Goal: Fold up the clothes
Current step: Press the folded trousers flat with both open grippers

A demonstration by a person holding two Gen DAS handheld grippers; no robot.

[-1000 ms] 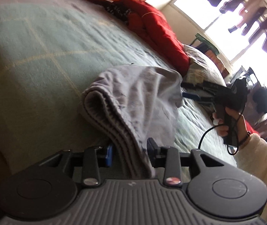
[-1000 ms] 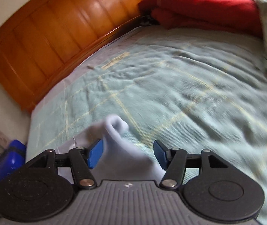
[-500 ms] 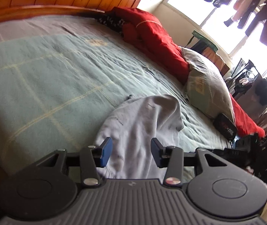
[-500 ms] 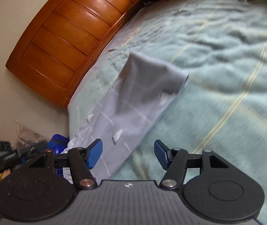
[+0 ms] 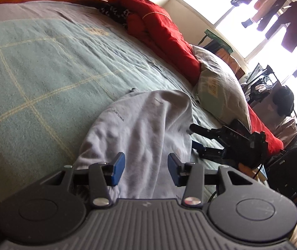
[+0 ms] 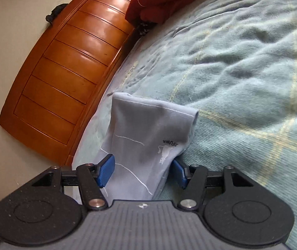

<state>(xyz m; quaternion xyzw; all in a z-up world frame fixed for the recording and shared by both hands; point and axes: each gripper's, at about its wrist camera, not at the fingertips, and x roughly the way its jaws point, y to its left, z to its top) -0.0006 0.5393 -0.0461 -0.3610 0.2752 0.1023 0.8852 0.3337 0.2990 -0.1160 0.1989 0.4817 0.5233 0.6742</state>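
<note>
in the left wrist view the left tool [image 5: 146, 169] sits at the lower centre of the frame, its blue pads spread wide with nothing clamped; the pale grey garment [image 5: 142, 129] lies on the bed under and beyond the gap, its near edge hidden behind the tool's body, so contact cannot be judged. at centre right the right tool [image 5: 196, 138] reaches in from the right to the garment's right edge; its fingers stand apart and its fingertips are partly hidden by the cloth.

in the right wrist view the right tool [image 6: 142, 170] fills the bottom of the frame, pads wide apart and gripping nothing. the folded garment [image 6: 148, 131] runs between them and up to mid-frame, with small dark lettering near its right side; its lower end is cut off by the tool's body.

the green blanket [image 5: 44, 66] with pale yellow lines covers the bed through the middle of both frames. further up lie a red quilt [image 5: 161, 27] and a pillow [image 5: 217, 85], with the wooden headboard [image 6: 65, 73] at upper left. clothes hanging at the bright window, upper right in the left view, show only as silhouettes.
</note>
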